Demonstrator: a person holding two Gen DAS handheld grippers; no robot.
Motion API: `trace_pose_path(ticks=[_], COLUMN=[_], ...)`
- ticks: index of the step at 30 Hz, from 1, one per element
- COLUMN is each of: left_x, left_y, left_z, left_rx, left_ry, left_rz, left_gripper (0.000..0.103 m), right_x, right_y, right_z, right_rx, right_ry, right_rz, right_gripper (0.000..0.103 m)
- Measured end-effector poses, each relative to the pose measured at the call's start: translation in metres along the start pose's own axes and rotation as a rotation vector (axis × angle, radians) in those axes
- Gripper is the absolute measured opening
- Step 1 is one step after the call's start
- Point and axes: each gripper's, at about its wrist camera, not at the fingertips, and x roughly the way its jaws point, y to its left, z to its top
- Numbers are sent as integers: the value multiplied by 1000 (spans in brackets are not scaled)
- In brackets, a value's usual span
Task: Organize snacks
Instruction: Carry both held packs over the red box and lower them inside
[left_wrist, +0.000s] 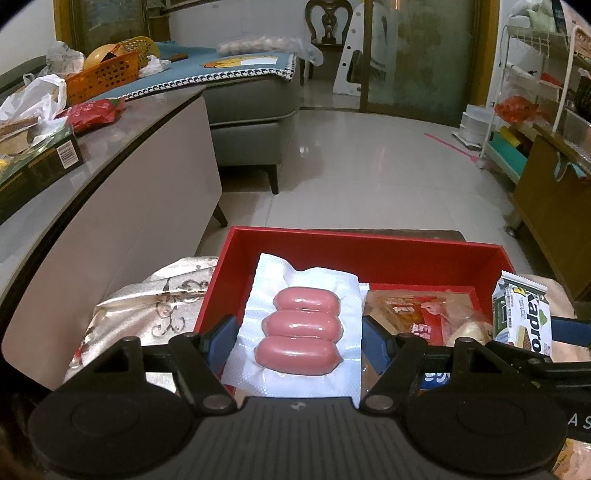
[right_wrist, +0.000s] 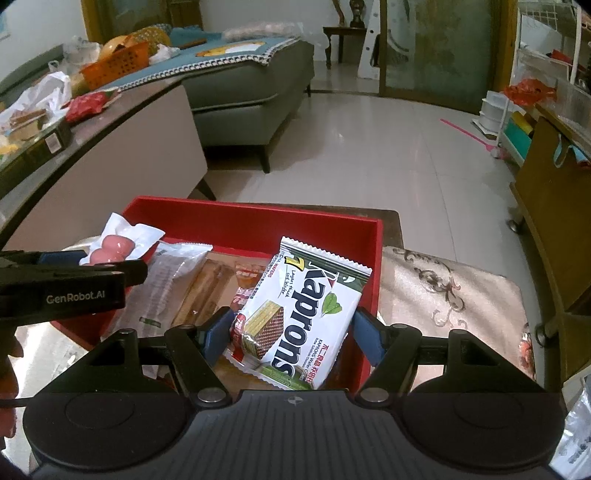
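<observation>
A red box (left_wrist: 354, 254) stands on a small table with a patterned cloth (left_wrist: 147, 314). My left gripper (left_wrist: 299, 332) is shut on a white vacuum pack of three pink sausages (left_wrist: 299, 332) and holds it over the box's left part. My right gripper (right_wrist: 291, 325) is shut on a white Kaprons wafer packet (right_wrist: 299, 314) and holds it over the box's right part (right_wrist: 369, 277). Other wrapped snacks (left_wrist: 417, 314) lie in the box. The wafer packet also shows at the right of the left wrist view (left_wrist: 524, 317), and the sausage pack at the left of the right wrist view (right_wrist: 118, 245).
A long grey-topped cabinet (left_wrist: 110, 206) at left carries a dark carton (left_wrist: 40, 162), a red bag (left_wrist: 92, 114) and plastic bags. A grey sofa (left_wrist: 255, 122) with an orange basket (left_wrist: 103, 75) stands behind. A wooden cabinet (left_wrist: 554, 206) and shelves are at right. Tiled floor lies beyond.
</observation>
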Motion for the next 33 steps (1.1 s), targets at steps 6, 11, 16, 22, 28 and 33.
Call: trace_pose_path(ticks=[6, 11, 16, 22, 28, 33], left_x=[7, 11, 16, 24, 30, 30], left_y=[-1, -2, -4, -6, -4, -5], left_z=[-1, -3, -5, -7, -10, -12], left_rx=[3, 10, 17, 24, 39, 48], left_ry=[10, 17, 25, 40, 55, 63], left_rz=[6, 13, 20, 31, 42, 44], left_gripper=[64, 65, 65, 65, 65, 66], right_x=[8, 15, 22, 27, 29, 29], right_y=[-2, -1, 2, 3, 1, 0], right_z=[0, 0, 0, 0, -1, 1], right_rx=[4, -4, -13, -16, -16, -10], right_ry=[13, 23, 28, 30, 30, 32], right_rz=[-1, -14, -6, 3, 4, -6], right_gripper=[76, 76, 76, 76, 76, 76])
